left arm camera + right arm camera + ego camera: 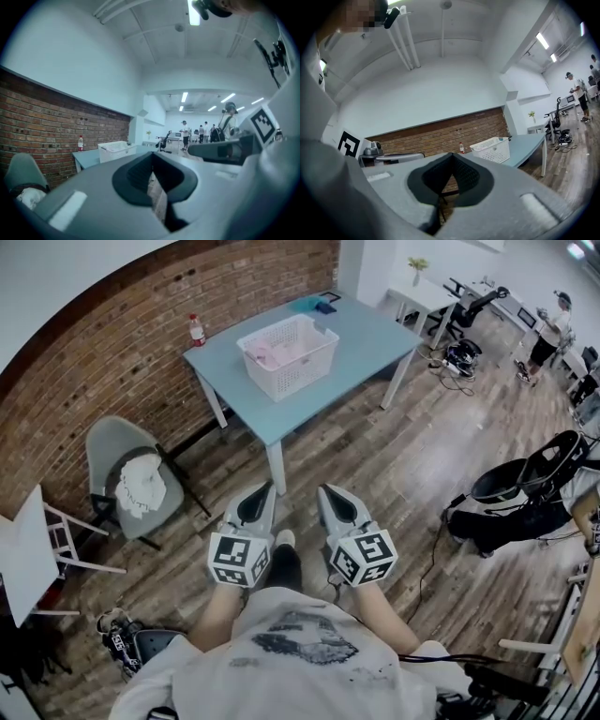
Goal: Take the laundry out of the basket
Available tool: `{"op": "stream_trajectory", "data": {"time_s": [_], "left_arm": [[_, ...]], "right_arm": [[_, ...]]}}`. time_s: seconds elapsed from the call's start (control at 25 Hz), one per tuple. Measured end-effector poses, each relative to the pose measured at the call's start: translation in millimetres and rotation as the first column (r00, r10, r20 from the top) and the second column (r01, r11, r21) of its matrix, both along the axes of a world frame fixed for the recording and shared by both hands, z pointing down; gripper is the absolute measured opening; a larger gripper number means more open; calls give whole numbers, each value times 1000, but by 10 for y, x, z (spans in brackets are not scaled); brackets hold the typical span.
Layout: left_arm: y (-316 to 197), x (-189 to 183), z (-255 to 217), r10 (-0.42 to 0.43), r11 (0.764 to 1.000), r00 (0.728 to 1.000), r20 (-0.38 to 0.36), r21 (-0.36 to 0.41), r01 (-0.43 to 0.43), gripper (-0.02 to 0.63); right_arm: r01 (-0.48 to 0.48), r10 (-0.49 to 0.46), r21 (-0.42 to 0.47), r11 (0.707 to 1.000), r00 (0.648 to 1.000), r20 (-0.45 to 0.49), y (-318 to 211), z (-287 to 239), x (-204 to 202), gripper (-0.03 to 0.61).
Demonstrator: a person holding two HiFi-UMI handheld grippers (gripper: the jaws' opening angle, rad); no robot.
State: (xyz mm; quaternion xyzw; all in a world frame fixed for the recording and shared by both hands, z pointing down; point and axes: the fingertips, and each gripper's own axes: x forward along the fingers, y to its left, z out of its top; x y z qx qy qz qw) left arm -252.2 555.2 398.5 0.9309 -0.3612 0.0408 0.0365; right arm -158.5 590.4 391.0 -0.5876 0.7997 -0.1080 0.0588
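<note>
– Laundry (272, 354): where is it, and how much can you see of it?
– It lies in the white basket (319, 360) on the blue-grey table (375, 334) by the brick wall (141, 343). From the head view it is only a pink and pale heap, too small to count the pieces. In both gripper views the basket shows from the side and its wall hides what is inside.
– And the grippers?
– The left gripper (265, 487) and right gripper (327, 491) are held side by side low in front of the person, well apart from the table. Each has its jaws pressed together at the tips, with nothing between them. The marker cubes cover the hands.
– What lies between them and the table?
– Wooden floor (375, 465), and the table's near leg (277, 470) just ahead of the left gripper.
– Anything else around?
– A bottle (197, 330) with a red cap stands on the table's corner by the wall. Some blue-green things (314, 304) sit on the far edge; I cannot tell what they are. To the left stands a grey chair (117, 451) with a white cloth (142, 488) on its seat. On the right there is a black wheeled frame (525, 493), partly cut off. A person (548, 334) stands far off among desks.
</note>
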Motion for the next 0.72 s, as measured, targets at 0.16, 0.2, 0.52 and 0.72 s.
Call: {"op": "stream_trajectory", "data": {"time_s": [0.16, 0.2, 0.52, 0.72], "left_arm": [[-341, 95, 66, 0, 1000, 1000, 4, 10, 0, -8], [-452, 130, 89, 2, 1000, 1000, 4, 10, -2, -8], [-1692, 486, 222, 33, 999, 999, 25, -28, -32, -8], [-2608, 657, 223, 40, 998, 999, 30, -39, -39, -8]], "right_arm": [[-6, 6, -7, 1000, 1000, -2, -316, 85, 101, -3], [-7, 7, -11, 1000, 1000, -3, -425, 114, 134, -3], [-20, 20, -54, 998, 1000, -2, -1669, 221, 443, -3], [-29, 29, -73, 997, 1000, 7, -2590, 227, 637, -3]]}}
